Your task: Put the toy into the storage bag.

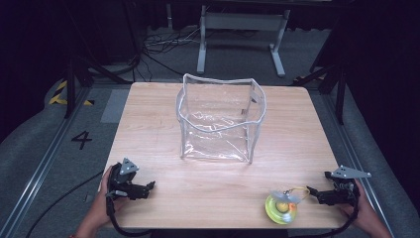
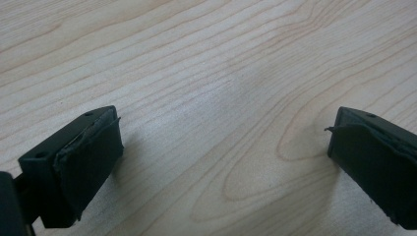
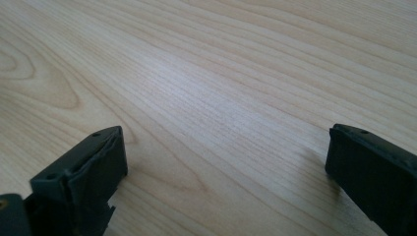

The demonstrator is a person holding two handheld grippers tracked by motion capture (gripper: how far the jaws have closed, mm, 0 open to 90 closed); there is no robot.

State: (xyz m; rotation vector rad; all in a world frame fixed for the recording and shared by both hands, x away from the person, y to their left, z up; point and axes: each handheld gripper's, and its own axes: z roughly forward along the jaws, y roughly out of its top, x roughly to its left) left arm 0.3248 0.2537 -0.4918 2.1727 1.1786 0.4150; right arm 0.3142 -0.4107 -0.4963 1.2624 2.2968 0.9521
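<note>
Both sets of jaws spread wide, nothing between them, just bare wood grain under each. Left gripper (image 1: 143, 188) parked at table's 7 o'clock, right gripper (image 1: 313, 191) at 5 o'clock. Yellow-green translucent disc toy (image 1: 281, 208) with cord loop lies just beside right gripper — looks light, hard, slick; guess cord is easiest pinch. Clear plastic bag (image 1: 218, 119) stands open at centre, toward 12 — floppy, thin walls, grab white-trimmed rim. Table (image 1: 148, 124) otherwise bare.
</note>
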